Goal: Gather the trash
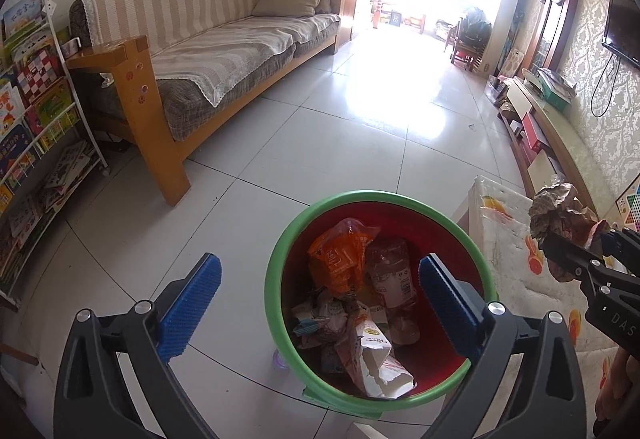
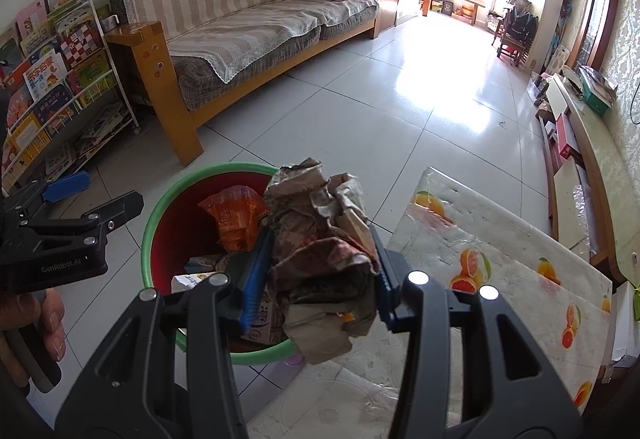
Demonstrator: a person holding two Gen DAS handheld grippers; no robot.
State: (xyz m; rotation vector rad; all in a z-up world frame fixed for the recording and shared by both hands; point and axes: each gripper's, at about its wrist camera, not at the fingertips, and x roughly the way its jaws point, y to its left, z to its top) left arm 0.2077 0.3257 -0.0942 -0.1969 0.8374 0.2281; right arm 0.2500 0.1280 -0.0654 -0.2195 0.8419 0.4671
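Paper wad, crumpled and brown, sits clamped between the jaws of the right gripper; both blue pads press into its sides, so the grip is firm and the wad bulges above and below the pads. It hangs over the near right part of the bin, at the gap between the bin's green rim and the surface covered with an orange-print cloth. Judged from this, the wad is held there for release into the bin. The left gripper hovers above the bin mouth with its jaws spread wide and nothing between them; no earlier picture is needed to see it is empty. Inside the bin lie an orange packet, a clear bottle and a torn carton, well below the rim, so room remains for more. Edges to mind: the green rim directly beneath the wad, and the surface's corner just beside the bin on the right. Open tiled floor extends ahead; the sofa and book rack stand well apart on the left. A release too far right would likely land the wad on the cloth or between surface and bin
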